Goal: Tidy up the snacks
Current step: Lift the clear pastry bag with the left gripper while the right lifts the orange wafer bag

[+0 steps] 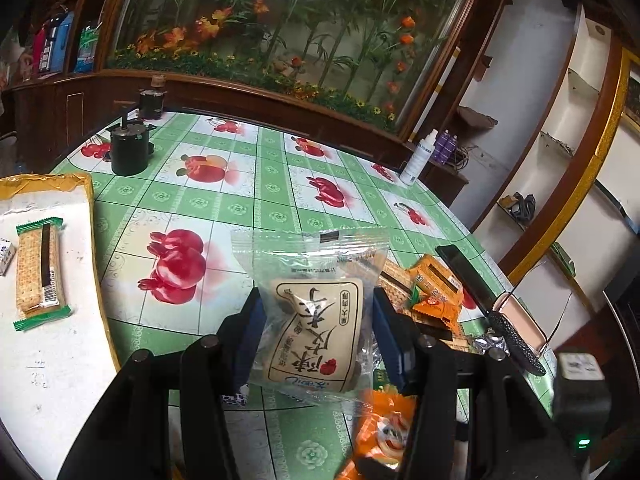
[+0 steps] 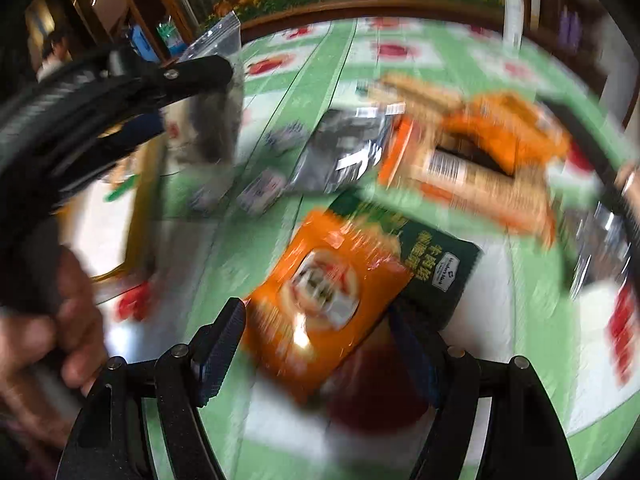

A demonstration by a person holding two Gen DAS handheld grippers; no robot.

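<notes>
My left gripper [image 1: 318, 304] is shut on a clear packet [image 1: 316, 320] with a beige snack and dark characters, held above the green fruit-print tablecloth [image 1: 240, 200]. The right wrist view is blurred and shows that gripper's black arm [image 2: 180, 76] and its packet [image 2: 208, 132] at the upper left. My right gripper [image 2: 318, 312] stands open, pointing steeply down over an orange snack packet [image 2: 320, 296]. That packet lies on the table between the two fingers. A dark green packet [image 2: 440, 264] lies partly under it.
A white board with yellow-taped edges [image 1: 48, 360] at the left bears a green-edged cracker packet [image 1: 40, 268]. Orange packets [image 1: 436, 292], a phone [image 1: 468, 276], a black pot [image 1: 128, 152] and a spray bottle [image 1: 420, 156] sit on the table. A silver-black packet [image 2: 344, 152] and small sweets [image 2: 260, 192] lie farther off. A hand [image 2: 60, 320] shows at the left.
</notes>
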